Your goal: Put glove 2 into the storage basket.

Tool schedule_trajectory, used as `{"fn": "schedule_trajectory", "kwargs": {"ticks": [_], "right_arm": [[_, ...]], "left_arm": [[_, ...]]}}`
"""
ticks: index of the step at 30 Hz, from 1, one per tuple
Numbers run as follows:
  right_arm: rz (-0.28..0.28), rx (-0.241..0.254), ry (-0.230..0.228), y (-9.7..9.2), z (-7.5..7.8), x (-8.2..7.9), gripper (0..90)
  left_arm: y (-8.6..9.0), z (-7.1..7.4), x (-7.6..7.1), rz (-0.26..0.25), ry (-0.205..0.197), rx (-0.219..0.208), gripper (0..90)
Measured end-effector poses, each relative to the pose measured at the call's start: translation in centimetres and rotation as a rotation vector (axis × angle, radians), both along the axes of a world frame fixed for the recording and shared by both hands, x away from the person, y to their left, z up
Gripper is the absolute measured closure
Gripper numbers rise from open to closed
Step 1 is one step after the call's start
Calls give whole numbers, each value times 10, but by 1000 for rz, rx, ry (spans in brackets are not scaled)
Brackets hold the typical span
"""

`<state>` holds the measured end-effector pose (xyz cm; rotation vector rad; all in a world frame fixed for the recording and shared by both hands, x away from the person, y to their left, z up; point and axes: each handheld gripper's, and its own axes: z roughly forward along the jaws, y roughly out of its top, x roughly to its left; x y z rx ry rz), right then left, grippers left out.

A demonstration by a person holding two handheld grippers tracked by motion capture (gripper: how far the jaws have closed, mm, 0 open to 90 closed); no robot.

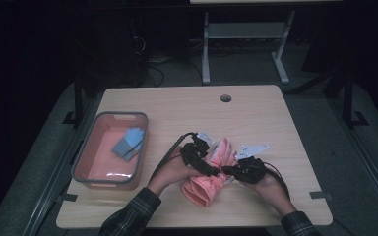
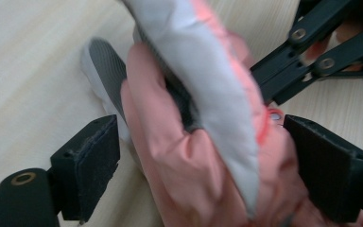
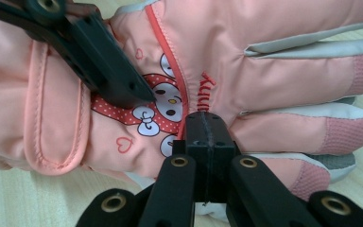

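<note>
The pink glove lies on the wooden table, near the front edge, between the two hands of the person. In the right gripper view the glove shows its back side: pink fabric, a red seam, a cartoon face with a red dotted bow, small hearts, and fingers with grey strips and darker pink knitted tips pointing to the right. In the left gripper view the glove is bunched up, with a grey strip on top and a dark grey part under it.

The right gripper has its two jaws pressed together, and their tips touch the glove just under the red seam. I cannot tell if a fold of fabric is pinched between them. In the high view this gripper comes to the glove from the right.

The left gripper stands with its jaws apart, one on each side of the bunched glove. The right pad is against the fabric, the left pad is clear of it, so it does not clamp the glove. In the high view it reaches in from the left.

Further left on the table stands a pink bin with a grey rim, and a blue glove lies in it.
</note>
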<state>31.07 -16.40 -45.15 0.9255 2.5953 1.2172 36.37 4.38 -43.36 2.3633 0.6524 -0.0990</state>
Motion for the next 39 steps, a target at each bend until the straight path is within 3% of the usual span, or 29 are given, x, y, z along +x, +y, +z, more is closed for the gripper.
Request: {"fn": "schedule_trajectory", "kwargs": {"ticks": [10,14,21,24,31,39], "right_arm": [[0,-13,2,1,-2,-1,900],[8,-19,-5,1,-3,-1,900],[-26,-39,-32,-8,5,-3,900],[-25,-14,-7,-11,-1,0,900],[-32,-27,-5,-7,-4,1,900],[-33,-28,-7,-5,-5,2,900]], "left_arm": [[2,-18,7,8,107,-24,122],[4,-25,10,12,159,-52,121],[6,-26,10,-9,147,-61,128],[3,-26,9,-14,149,-66,147],[1,-26,9,-41,178,-80,256],[3,-26,11,-38,198,-70,463]]}}
